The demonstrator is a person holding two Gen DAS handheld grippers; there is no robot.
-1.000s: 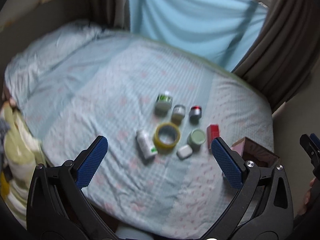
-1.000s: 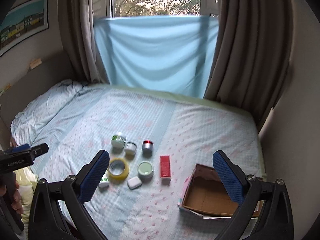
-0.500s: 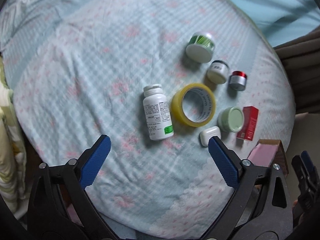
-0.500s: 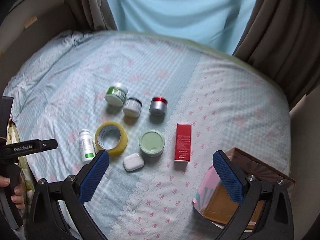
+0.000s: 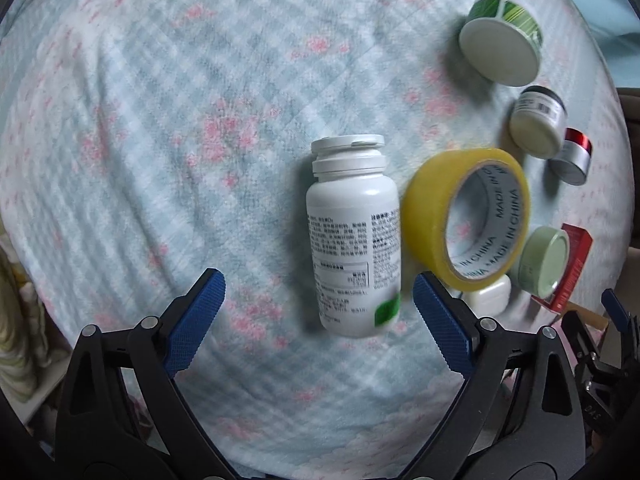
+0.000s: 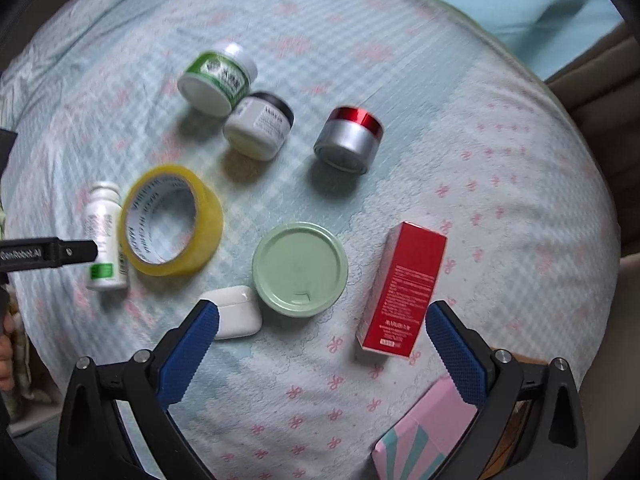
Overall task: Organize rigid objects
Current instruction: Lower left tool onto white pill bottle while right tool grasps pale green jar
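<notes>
One white bottle [image 5: 354, 236] with a printed label and green patch lies flat on the bed [image 5: 160, 120], cap far, base near, touching the yellow tape [image 5: 466, 216] on its right. Left hand-held gripper [image 5: 318, 322] hovers wide open around its base, empty. Right hand-held gripper [image 6: 322, 348] also gapes empty, near the green lid [image 6: 300, 268].

Right tool [image 6: 318, 326] open above bedspread [image 6: 460, 128] — green lid [image 6: 300, 268] between pads, red box [image 6: 404, 290] beside.
</notes>
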